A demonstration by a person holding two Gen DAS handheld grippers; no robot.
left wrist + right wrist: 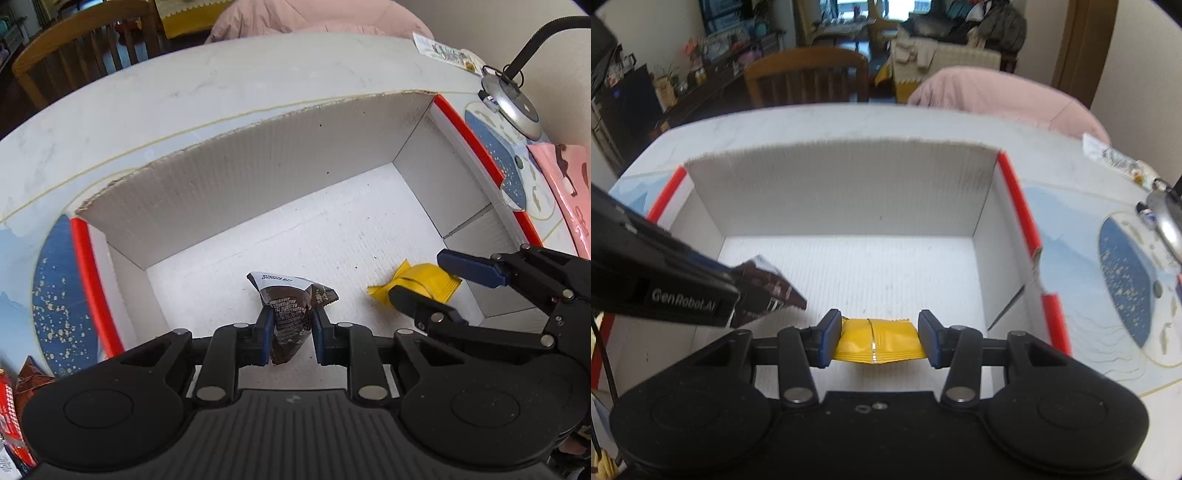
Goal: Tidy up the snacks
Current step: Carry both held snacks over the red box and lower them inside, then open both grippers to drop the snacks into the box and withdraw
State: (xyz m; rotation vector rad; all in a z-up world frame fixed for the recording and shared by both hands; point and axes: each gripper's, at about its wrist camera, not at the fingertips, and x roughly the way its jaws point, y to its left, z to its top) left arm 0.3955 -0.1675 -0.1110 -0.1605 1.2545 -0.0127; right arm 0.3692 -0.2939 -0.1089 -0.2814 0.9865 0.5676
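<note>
Left wrist view: your left gripper (291, 325) clamps the brown packet (288, 314) and your right gripper (875, 341) the yellow one (877, 341), both low inside the box (240, 177), neither released; more snacks (14, 398) wait outside.

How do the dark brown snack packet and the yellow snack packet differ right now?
The dark brown snack packet is crumpled and printed with white text; the yellow snack packet is smooth and plain. The brown one sits in the left gripper, the yellow one in the right gripper. Both are held over the white cardboard box.
</note>
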